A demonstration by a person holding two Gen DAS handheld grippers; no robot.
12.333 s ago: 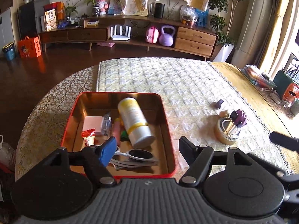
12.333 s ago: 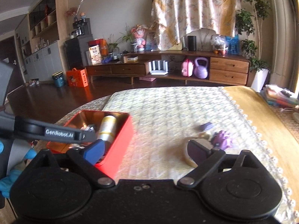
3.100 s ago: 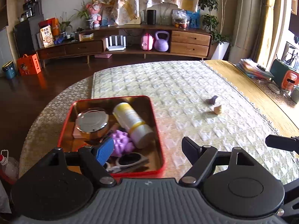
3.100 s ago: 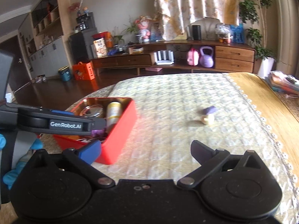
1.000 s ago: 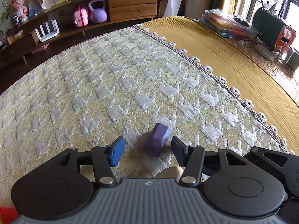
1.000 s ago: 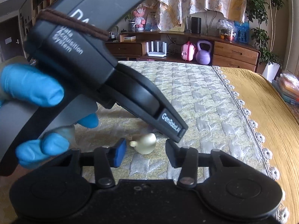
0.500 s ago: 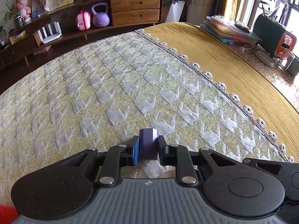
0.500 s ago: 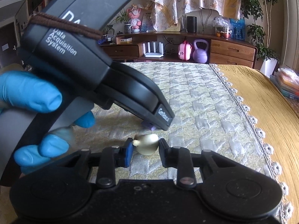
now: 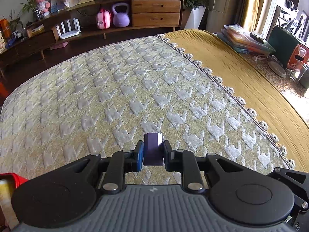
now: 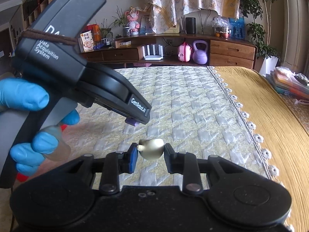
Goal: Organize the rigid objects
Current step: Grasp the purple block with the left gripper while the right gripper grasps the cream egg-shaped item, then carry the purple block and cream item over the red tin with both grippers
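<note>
We hold two small pieces: left gripper (image 9: 153,155) jaws nearly shut, pinching the purple block (image 9: 153,148); right gripper (image 10: 150,157) jaws nearly shut on the cream rounded piece (image 10: 151,150). Both hang just above the table (image 9: 115,89). Risk: the rounded piece is pinched at its sides and could squirt out; the grippers sit close and may bump. Red box (image 9: 18,177) is at the near left corner. Plenty of bare cloth ahead; lace edge to the right.

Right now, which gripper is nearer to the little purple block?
Left. The left gripper is clamped on the purple block, holding it between its pads. The right gripper sits beside it, apart from the block, gripping a cream-coloured bird-shaped piece.
</note>
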